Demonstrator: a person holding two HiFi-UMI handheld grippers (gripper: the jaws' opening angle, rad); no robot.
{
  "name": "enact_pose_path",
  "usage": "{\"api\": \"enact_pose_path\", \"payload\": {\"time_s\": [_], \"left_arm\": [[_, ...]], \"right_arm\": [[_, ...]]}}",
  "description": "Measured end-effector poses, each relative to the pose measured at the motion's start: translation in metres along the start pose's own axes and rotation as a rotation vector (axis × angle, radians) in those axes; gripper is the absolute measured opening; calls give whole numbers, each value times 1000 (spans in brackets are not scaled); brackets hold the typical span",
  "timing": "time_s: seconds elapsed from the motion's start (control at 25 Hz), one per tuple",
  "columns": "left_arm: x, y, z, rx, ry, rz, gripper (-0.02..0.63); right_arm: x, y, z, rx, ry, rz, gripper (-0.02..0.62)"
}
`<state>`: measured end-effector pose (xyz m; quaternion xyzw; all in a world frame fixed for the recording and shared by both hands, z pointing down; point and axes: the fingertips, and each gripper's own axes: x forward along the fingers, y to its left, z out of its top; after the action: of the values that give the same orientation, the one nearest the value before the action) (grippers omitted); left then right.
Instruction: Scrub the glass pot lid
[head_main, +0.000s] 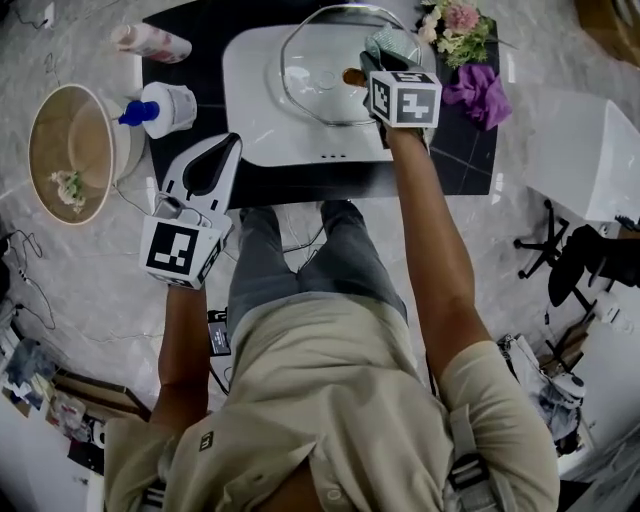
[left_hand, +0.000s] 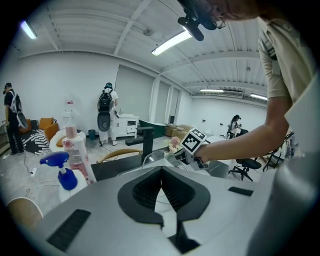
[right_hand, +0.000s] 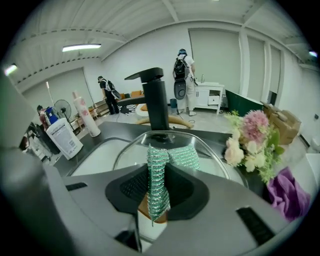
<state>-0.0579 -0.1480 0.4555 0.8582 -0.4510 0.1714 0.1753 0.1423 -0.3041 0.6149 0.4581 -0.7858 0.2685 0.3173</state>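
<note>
Risk: glass lid lay loose in the sink, right tool clamped on green scrub cloth over it, left tool shut, empty, well apart; nothing steadied it, a hard scrub could skate it
</note>
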Motion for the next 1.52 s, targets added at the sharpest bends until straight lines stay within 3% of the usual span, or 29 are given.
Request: {"api": "enact_pose_path", "payload": {"time_s": [0.2, 0.44, 0.72, 1.12, 1.52], "left_arm": [[-22, 26, -16, -31, 0, 42, 15], [-41, 47, -28, -57, -2, 73, 15], [-45, 56, -33, -59, -2, 78, 15], [-18, 31, -19, -31, 2, 26, 15], [32, -19, 2, 12, 9, -63, 15]], "right_arm": [[27, 65, 16, -83, 4, 80, 92], [56, 137, -4, -124, 70, 176, 92], [62, 171, -38, -143, 128, 229, 92], [35, 152, -85, -121, 184, 257, 92], [-12, 59, -132, -43, 237, 172, 92]]}}
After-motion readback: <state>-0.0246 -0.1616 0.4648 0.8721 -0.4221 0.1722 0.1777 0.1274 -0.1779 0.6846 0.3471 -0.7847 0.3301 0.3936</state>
